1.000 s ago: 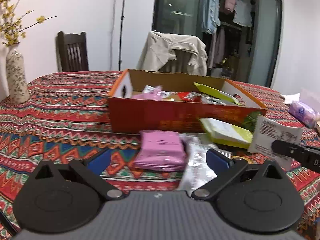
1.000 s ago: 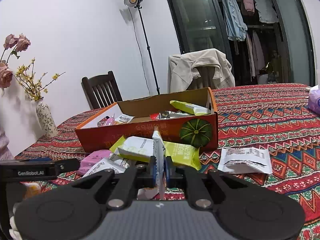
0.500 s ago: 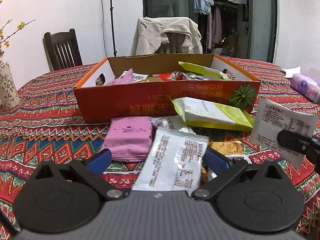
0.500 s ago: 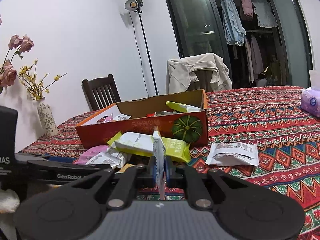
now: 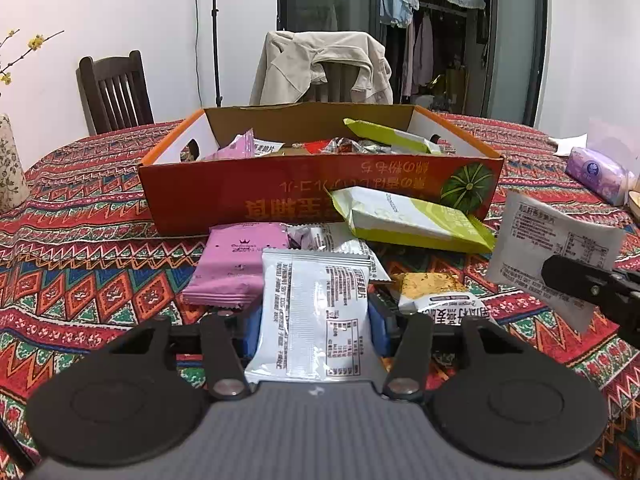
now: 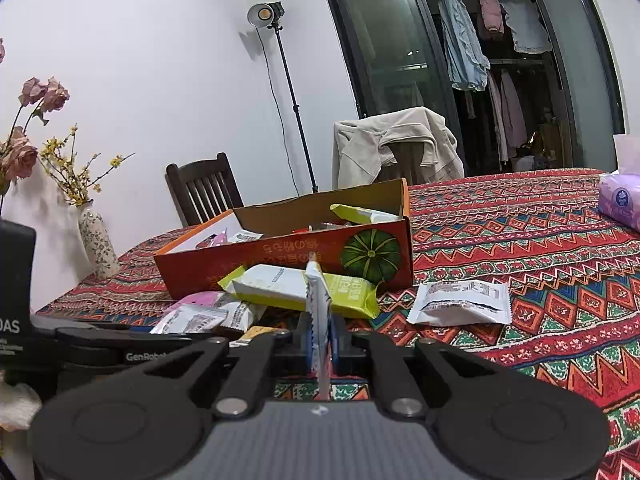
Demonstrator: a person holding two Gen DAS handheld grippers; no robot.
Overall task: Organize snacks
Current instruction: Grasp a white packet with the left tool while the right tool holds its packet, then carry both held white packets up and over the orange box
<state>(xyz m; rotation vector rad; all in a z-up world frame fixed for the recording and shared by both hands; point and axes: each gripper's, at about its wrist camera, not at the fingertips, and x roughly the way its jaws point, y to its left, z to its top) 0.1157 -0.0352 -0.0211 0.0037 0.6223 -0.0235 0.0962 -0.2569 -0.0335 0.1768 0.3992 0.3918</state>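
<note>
On the zigzag-woven tablecloth [image 5: 80, 240], the left gripper [image 5: 314, 324] has just closed its blue pads against the sides of a flat, crinkly silver sachet [image 5: 316, 312], now pinched. The right gripper [image 6: 320, 340] clamps a thin white packet [image 6: 318, 300] edge-on, upright. Beyond lie a matte pink packet [image 5: 236, 264] and glossy green pouch [image 5: 408, 220], just before the cardboard box [image 5: 304, 196]; bare cloth opens rightward.
</note>
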